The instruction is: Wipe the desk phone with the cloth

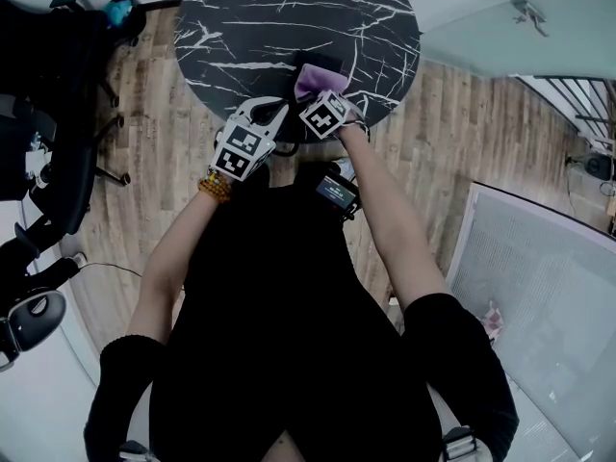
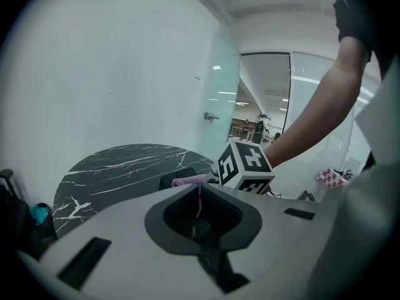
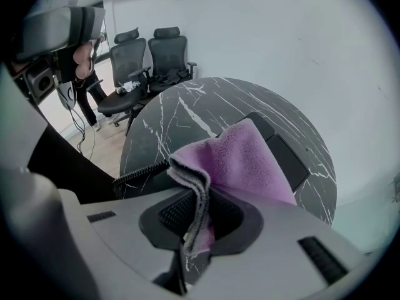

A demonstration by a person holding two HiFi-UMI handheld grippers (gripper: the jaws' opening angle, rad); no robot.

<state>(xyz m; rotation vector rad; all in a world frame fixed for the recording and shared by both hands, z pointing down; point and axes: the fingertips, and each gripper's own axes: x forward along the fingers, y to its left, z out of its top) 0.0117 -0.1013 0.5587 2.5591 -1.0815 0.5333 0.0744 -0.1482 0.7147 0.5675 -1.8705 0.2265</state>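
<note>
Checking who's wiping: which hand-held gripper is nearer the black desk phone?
Right. The right hand-held gripper holds the purple fleece cloth over the black desk phone; the left hand-held gripper hangs leftward, short of it.

No legible text, brand, number or sign was found in any view.

- **Left marker cube** [image 1: 241, 152]: on the left hand-held gripper [image 1: 276, 115], centre of the head view. It carries black-and-white coded squares only, not letters.
- **Right marker cube** [image 2: 247, 166]: on the right hand-held gripper [image 3: 197, 227], right of centre in the left gripper view. It also carries coded squares only.
- **Small lit screen** [image 1: 335, 192]: at frame centre in the head view. Its marks are too small to read.
- **Purple cloth** [image 3: 244, 158]: plain.
</note>
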